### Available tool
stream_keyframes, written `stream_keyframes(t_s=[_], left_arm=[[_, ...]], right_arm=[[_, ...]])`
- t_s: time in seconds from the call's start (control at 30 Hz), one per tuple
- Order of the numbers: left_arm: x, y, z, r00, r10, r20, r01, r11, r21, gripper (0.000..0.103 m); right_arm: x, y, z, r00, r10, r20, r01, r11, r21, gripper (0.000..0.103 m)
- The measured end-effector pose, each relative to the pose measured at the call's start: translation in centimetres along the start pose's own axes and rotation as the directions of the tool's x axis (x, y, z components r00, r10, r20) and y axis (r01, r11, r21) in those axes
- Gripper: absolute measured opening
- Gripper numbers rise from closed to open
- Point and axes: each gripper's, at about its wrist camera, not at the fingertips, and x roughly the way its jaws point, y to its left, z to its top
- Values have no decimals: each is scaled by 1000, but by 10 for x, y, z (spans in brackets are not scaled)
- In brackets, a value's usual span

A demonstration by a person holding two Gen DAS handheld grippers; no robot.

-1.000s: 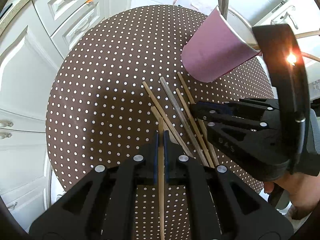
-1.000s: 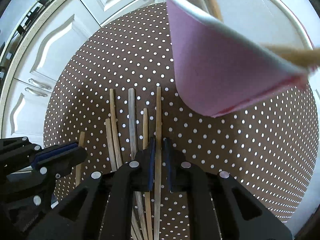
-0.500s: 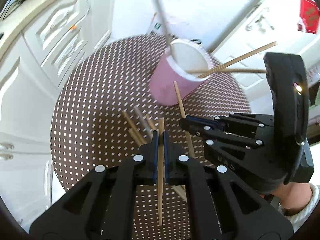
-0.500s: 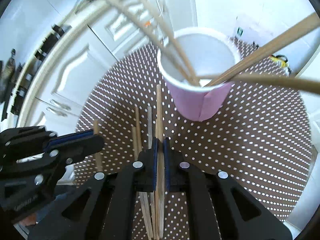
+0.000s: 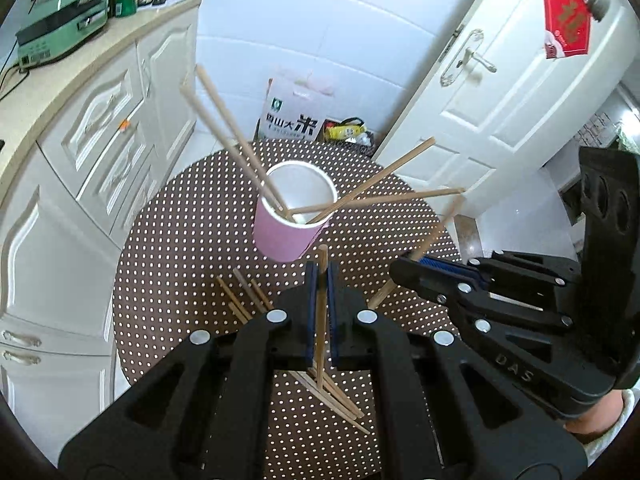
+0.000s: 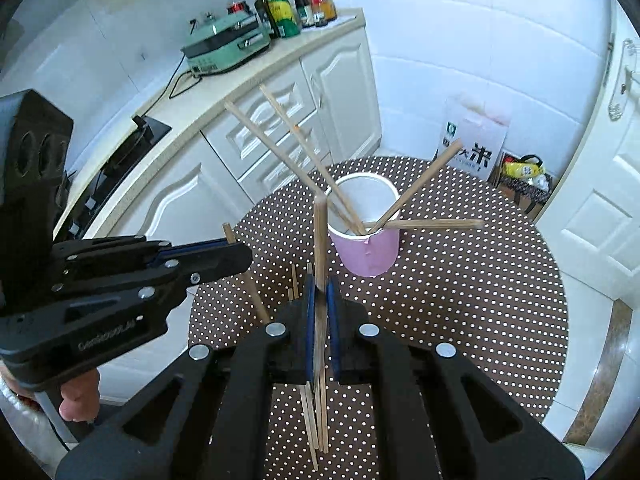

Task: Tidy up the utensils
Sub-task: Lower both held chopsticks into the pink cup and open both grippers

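A pink paper cup (image 5: 286,238) (image 6: 366,254) stands upright on the round brown polka-dot table (image 5: 180,264) (image 6: 460,288) with several wooden chopsticks leaning out of it. My left gripper (image 5: 320,271) (image 6: 240,255) is shut on one chopstick (image 5: 320,320), held above the table on the near side of the cup. Beside it, my right gripper (image 6: 319,285) (image 5: 404,269) is shut on another chopstick (image 6: 320,236) whose tip reaches up near the cup's rim. Several loose chopsticks (image 5: 244,298) (image 6: 314,420) lie on the table under both grippers.
White cabinets (image 5: 100,152) with a counter carrying a green appliance (image 6: 224,48) and bottles (image 6: 298,4) curve along the left. A rice bag (image 5: 294,114) and a yellow bag (image 5: 346,130) sit on the floor behind the table. A white door (image 5: 520,92) stands at the right.
Both grippers have risen off the table, each lifting its chopstick. The cup, earlier large and close overhead in the views, now sits lower and farther ahead.
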Motion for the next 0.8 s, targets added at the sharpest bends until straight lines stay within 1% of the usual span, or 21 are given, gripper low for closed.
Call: stream_keyframes(t_s=[0.2,0.37,0.57,0.67,0.8], left_arm=[[-20,-16,6,999,-2,47,0,999,39,5],[-37,-25,15,995,-4,96,-2,998,57,5],[-58,-26,30,986,-6,168,-2,999,44,5],[-68,-26,39,979,2,202,-9,999,34,5],[-75,-24,50,968,31,248,-37,999,21,5]], right_arm=[[-29,1,-3,998,-17,54,18,1000,-16,5],[-48,9,6,994,-22,111,26,999,-34,5],[-73,14,20,981,-32,190,43,997,-57,5],[-84,14,27,973,-37,226,53,997,-64,5],[-95,13,38,960,-51,276,72,995,-67,5]])
